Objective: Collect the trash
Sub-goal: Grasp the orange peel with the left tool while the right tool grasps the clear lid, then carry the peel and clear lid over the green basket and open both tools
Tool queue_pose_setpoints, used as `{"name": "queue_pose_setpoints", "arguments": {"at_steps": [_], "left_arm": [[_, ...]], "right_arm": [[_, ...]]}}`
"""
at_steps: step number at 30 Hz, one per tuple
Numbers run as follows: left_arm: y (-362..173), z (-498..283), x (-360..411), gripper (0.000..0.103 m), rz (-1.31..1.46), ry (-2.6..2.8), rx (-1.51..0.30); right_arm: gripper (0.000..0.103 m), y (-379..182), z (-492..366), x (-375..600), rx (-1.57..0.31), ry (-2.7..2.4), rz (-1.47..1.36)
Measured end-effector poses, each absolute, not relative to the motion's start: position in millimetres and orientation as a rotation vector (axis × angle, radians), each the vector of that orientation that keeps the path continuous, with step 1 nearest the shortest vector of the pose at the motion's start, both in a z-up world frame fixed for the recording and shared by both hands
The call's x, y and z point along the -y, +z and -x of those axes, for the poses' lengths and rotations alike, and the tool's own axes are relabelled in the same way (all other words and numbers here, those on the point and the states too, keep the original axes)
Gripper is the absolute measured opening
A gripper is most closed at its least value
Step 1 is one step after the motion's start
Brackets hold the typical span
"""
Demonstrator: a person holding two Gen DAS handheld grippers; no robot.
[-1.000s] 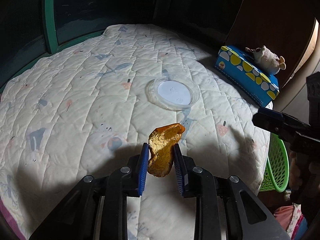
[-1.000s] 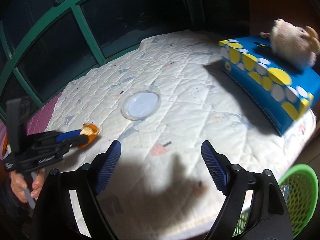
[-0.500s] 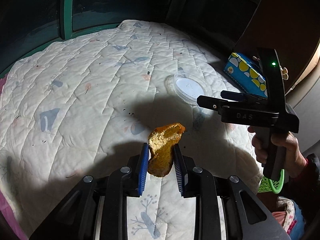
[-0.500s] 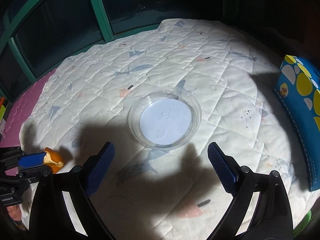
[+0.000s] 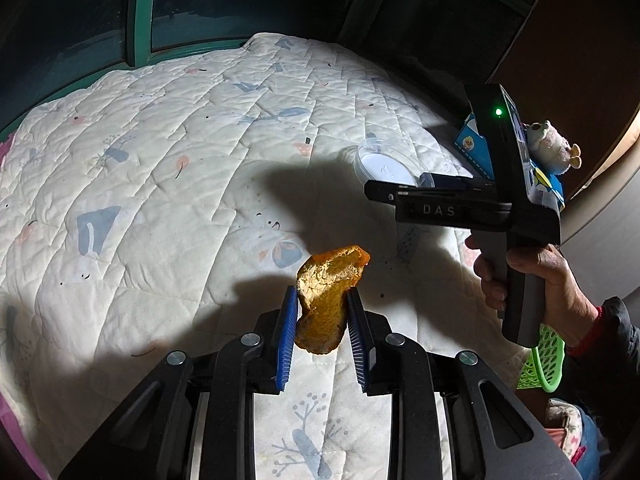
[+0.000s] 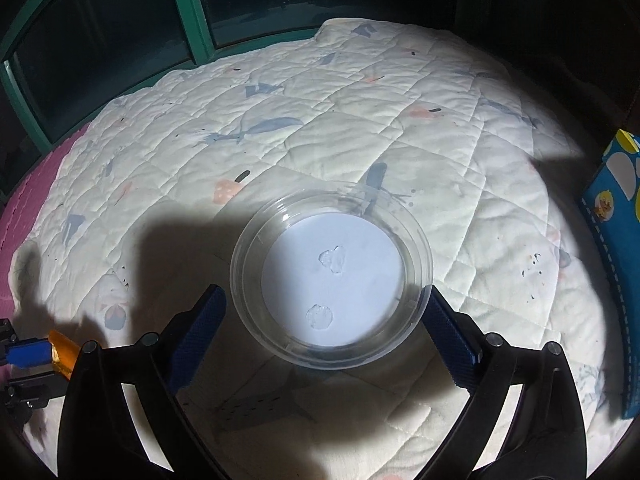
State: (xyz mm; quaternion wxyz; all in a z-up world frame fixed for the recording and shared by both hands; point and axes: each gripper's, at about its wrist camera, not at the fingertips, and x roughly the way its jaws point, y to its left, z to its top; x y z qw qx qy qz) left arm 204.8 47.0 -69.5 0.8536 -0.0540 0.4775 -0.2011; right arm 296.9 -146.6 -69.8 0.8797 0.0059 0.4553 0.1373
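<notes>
A torn piece of orange peel (image 5: 328, 292) is held above the white quilt (image 5: 160, 200), with my left gripper (image 5: 322, 294) shut on its lower half. The peel (image 6: 62, 354) also shows at the left edge of the right wrist view. A clear round plastic lid (image 6: 332, 280) lies flat on the quilt. My right gripper (image 6: 325, 295) is open wide just above it, one pad on each side of the rim; the right pad is very close to the rim. In the left wrist view the right gripper (image 5: 384, 194) hangs over the lid (image 5: 384, 164), held by a hand (image 5: 548, 280).
A blue tissue box with yellow dots (image 6: 616, 240) lies at the quilt's right edge with a small plush toy (image 5: 550, 148) on it. A green mesh basket (image 5: 544, 364) sits below the quilt's right side. A green-framed dark window (image 6: 192, 20) runs behind, and a pink mat (image 6: 24, 208) lies at left.
My right gripper swung in from the right and came down over the clear lid, its jaws spreading wider. The left gripper kept the peel and shifted slightly.
</notes>
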Motion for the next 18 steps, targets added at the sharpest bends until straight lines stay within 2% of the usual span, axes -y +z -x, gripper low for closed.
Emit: {"name": "queue_pose_setpoints", "arguments": {"at_steps": [9, 18], "left_arm": [[-70, -203, -47, 0.024, 0.123, -0.424, -1.007], [-61, -188, -39, 0.024, 0.127, -0.442, -0.993]], "right_arm": [[0.092, -65, -296, 147, -0.939, 0.283, -0.018], [0.092, -37, -238, 160, -0.888, 0.315, -0.048]]}}
